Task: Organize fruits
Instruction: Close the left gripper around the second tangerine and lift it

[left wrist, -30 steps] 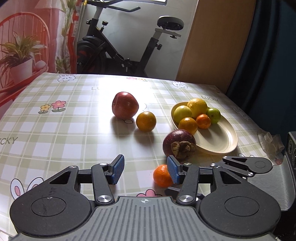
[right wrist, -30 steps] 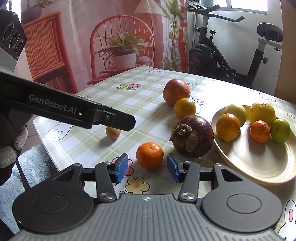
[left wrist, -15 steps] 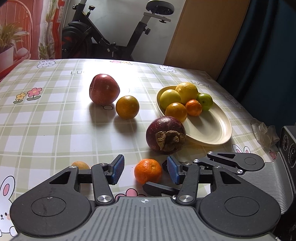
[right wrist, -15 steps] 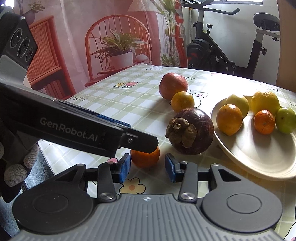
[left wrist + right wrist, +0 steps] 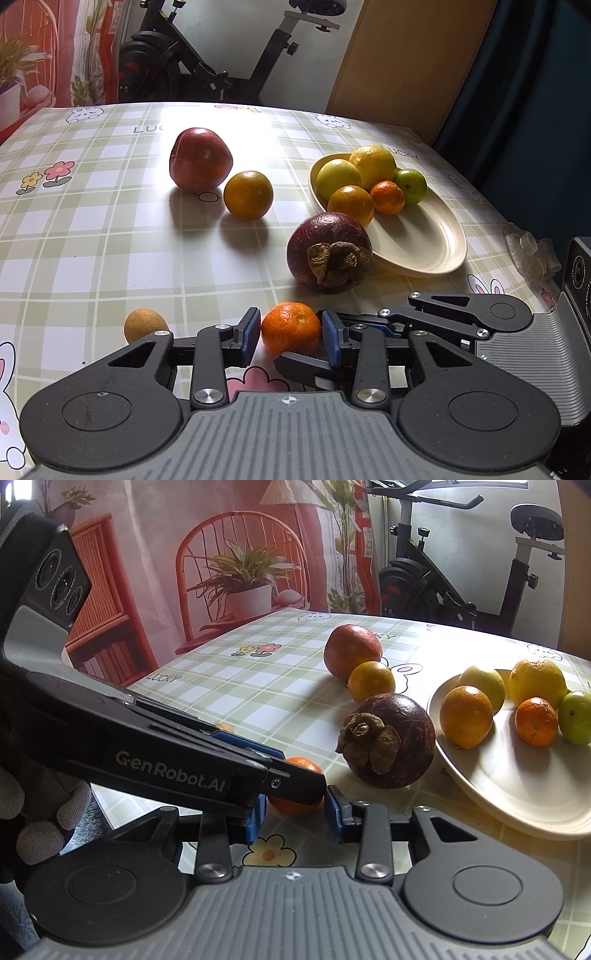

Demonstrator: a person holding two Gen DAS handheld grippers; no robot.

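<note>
Five fruits sit in the plate (image 5: pixel 424 254); five more wait on the tablecloth (image 5: pixel 74 236), so I judge the job about half done. My left gripper (image 5: pixel 290 332) stands open with the small mandarin (image 5: pixel 291 326) between its blue pads, a sliver of gap on each side. My right gripper (image 5: pixel 293 810), also open, faces the same mandarin from its own side. Plate lies at two o'clock from my left jaws; the mangosteen (image 5: pixel 328 253) is at one o'clock.

bright backlight glares off the tablecloth (image 5: pixel 110 236), fruit shadows fall toward the camera, fisheye edges bend.
</note>
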